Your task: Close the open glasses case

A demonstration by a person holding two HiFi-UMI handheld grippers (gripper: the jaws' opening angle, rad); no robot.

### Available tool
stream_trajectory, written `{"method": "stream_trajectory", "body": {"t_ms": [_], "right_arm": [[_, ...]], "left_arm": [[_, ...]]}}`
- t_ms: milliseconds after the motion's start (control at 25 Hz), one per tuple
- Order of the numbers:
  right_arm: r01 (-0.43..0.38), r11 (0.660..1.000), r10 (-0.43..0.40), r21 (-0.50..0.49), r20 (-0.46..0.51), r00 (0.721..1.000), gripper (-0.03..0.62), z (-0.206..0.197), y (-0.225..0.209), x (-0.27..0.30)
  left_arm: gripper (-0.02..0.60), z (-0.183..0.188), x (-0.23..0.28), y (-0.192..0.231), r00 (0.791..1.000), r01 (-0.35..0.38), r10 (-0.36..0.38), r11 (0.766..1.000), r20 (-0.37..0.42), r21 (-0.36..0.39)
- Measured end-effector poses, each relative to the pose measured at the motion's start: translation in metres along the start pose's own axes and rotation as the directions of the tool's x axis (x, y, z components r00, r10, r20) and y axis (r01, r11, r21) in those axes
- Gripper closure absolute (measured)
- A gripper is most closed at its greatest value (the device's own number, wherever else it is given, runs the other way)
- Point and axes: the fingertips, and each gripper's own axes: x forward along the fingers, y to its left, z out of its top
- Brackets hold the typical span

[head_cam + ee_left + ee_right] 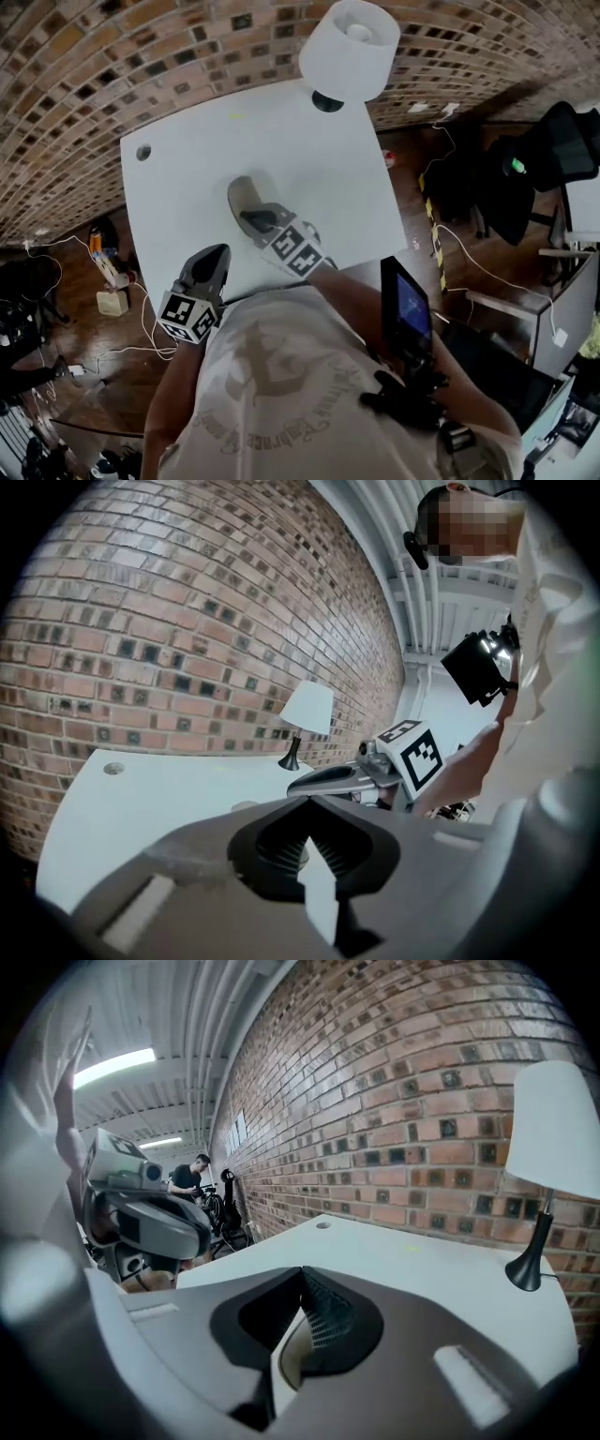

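A grey oval glasses case (246, 194) lies near the middle of the white table (319, 159); from above I cannot tell whether its lid is down. My right gripper (244, 217) hangs just over the case's near end, jaws shut with nothing between them. In the right gripper view, a sliver of the case's beige rim (284, 1358) shows below the shut right gripper (302, 1270). My left gripper (222, 250) hovers at the table's near edge, left of the case, also shut and empty. In the left gripper view, the left gripper (307, 801) points across the table, with the right gripper's marker cube (412, 753) ahead.
A white-shaded lamp (349, 47) stands at the table's far edge by the brick wall. A round cable hole (142, 152) is in the far left corner. A dark screen device (410, 309) hangs at my chest. Cables and chairs clutter the wooden floor on both sides.
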Motion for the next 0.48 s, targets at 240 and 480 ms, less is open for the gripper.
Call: {"method": "stream_trajectory", "body": {"t_ms": [240, 480], "right_arm": [[0.031, 0.998, -0.036, 0.061, 0.088, 0.995, 0.586, 0.021, 0.022, -0.035], [0.038, 0.987, -0.066, 0.158, 0.173, 0.983, 0.586, 0.015, 0.056, -0.078]], "left_arm": [[0.575, 0.01, -0.017, -0.01, 0.998, 0.046, -0.048, 0.998, 0.043, 0.038], [0.575, -0.003, -0.039, -0.03, 0.994, 0.097, -0.1, 0.994, 0.047, 0.05]]}}
